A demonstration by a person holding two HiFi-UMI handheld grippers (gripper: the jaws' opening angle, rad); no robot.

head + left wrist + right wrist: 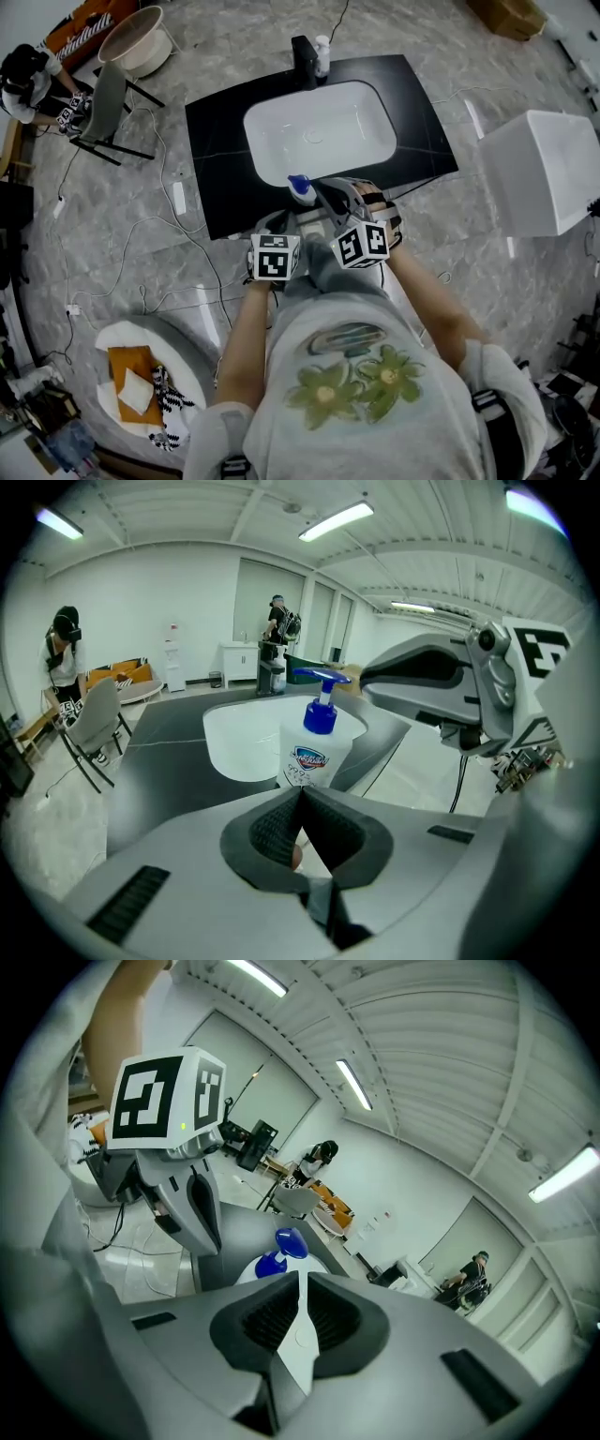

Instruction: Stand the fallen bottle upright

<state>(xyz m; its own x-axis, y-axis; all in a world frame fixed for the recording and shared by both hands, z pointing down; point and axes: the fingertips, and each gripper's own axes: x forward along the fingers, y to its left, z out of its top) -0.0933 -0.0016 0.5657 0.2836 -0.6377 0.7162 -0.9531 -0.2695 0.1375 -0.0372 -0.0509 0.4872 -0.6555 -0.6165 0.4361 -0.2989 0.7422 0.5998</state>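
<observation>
Left gripper view shows the bottle (314,750) upright just beyond the closed left tool (301,791), the right tool (300,1281) likewise closed.

The left forearm (246,328) and right forearm (431,305) reach forward side by side. The left claw (300,797) is closed and angled downward. The right claw (300,1283), just beside it, is closed too.

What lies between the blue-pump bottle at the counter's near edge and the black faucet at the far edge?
The white sink basin fills that stretch; the head view shows it plainly.
</observation>
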